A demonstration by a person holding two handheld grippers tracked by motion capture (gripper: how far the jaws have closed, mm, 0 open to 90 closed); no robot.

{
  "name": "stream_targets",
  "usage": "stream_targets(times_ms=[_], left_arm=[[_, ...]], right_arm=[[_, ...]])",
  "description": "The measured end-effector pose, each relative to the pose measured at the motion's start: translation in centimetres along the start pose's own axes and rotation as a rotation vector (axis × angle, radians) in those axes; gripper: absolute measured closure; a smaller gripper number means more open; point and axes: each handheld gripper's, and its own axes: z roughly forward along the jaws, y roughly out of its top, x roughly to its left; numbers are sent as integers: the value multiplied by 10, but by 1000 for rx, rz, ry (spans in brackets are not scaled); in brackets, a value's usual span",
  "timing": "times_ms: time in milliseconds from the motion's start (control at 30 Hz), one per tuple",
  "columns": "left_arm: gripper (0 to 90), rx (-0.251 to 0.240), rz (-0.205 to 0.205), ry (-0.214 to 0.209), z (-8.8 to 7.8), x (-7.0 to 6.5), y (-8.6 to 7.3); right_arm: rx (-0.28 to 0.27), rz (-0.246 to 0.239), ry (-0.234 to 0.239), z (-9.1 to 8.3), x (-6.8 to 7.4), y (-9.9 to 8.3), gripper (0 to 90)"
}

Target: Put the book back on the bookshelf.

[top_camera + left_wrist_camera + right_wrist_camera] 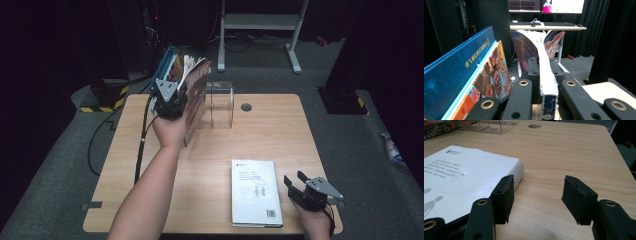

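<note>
**Books on the table: 1 held up, 1 lying flat**

The L gripper (170, 98) is up near the far left corner of the table (280, 130). Its jaws are clenched tight on 1 thin book (546, 75), the picture book with the red-and-dark cover. In the left gripper view the white page edge of that book runs right between the 2 black jaws, and the pages curl away at the top. The book stands on its edge, tilted a bit, w/ its bottom near the table.

Just beside it, on the L, lean 2 more books: 1 blue book (456, 72) w/ gold letters, and 1 cartoon book (492, 77) w/ animal faces on the front. They rest one against the other.

Right behind the held book is 1 clear box (220, 102), see-thru, standing on the table. Near it is 1 round hole (246, 107) in the table top.

The R gripper (296, 181) sits low at the near right corner. Its jaws are apart w/ nothing between them, just bare wood. In the right gripper view 1 jaw is just beside the corner of 1 white book (461, 180). That book lies flat, cover up, w/ 2 small figures drawn on it.

So: 4 books, 1 box, 2 grippers.
</note>
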Motion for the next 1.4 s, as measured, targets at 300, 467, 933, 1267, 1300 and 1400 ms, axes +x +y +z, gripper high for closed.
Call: stream_targets(times_ms=[300, 467, 933, 1267, 1300, 1400], left_arm=[[841, -6, -17, -1, 23, -5, -3], [841, -8, -11, 7, 34, -8, -4], [841, -9, -9, 45, 59, -11, -8], [841, -4, -20, 64, 72, -8, -13], [841, -3, -20, 66, 73, -8, -14], [841, -6, -23, 72, 75, -8, -15]], right_arm=[[-6, 7, 1, -1, -1, 0, 427], [-11, 9, 1, -1, -1, 0, 429], [-14, 22, 8, -1, -3, 0, 431], [-14, 28, 10, -1, -4, -2, 432], [-11, 30, 11, -1, -4, -2, 432], [-12, 30, 9, -1, -5, -2, 433]])
